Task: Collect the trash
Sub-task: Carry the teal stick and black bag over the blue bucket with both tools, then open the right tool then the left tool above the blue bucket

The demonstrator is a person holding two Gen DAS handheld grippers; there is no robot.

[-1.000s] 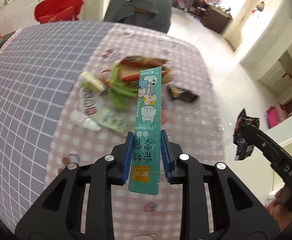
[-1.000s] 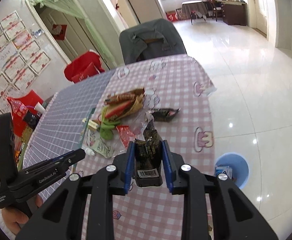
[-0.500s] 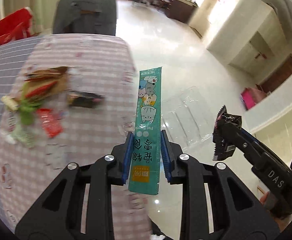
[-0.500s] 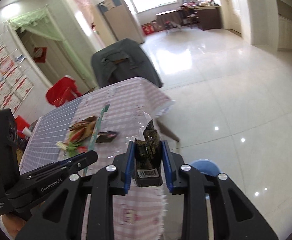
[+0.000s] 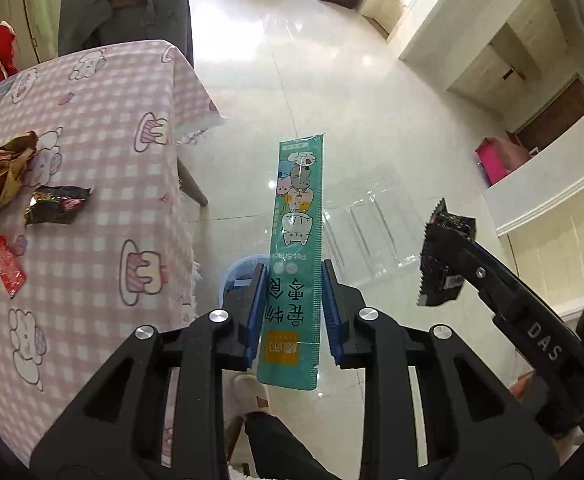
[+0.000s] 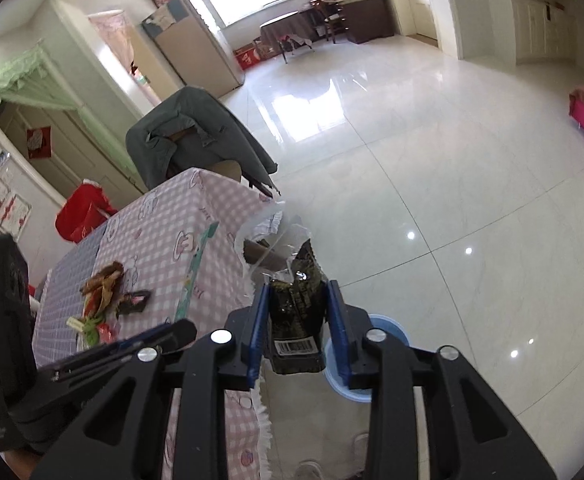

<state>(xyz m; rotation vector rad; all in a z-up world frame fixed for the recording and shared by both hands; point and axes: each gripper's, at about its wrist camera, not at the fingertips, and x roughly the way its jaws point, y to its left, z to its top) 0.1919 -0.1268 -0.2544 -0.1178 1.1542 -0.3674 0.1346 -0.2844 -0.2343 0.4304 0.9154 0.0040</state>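
My left gripper (image 5: 292, 292) is shut on a long teal pet-snack sachet (image 5: 298, 216), held upright past the table's edge, above the floor. A blue bin (image 5: 233, 276) shows just behind its fingers. My right gripper (image 6: 298, 316) hangs over the same blue bin (image 6: 388, 330). Its jaws are opening, and a crumpled black wrapper (image 6: 296, 304) with a barcode still stands between the pads, small gaps on both sides. A clear plastic film (image 6: 287, 236) sticks up behind that wrapper. From the left wrist view, the black wrapper (image 5: 440, 264) appears at the right.
The table with a pink checked cloth (image 5: 91, 128) lies to the left, bearing a dark wrapper (image 5: 57, 204), a brown wrapper (image 5: 7, 164) and a red one (image 5: 7, 272). A chair draped in grey cloth (image 6: 195, 132) stands behind it. A person's slippered foot (image 5: 251, 396) is below.
Both grippers have swung off the table to the right, out over the floor and the blue bin, carrying their wrappers. The right jaws now stand slightly wider.
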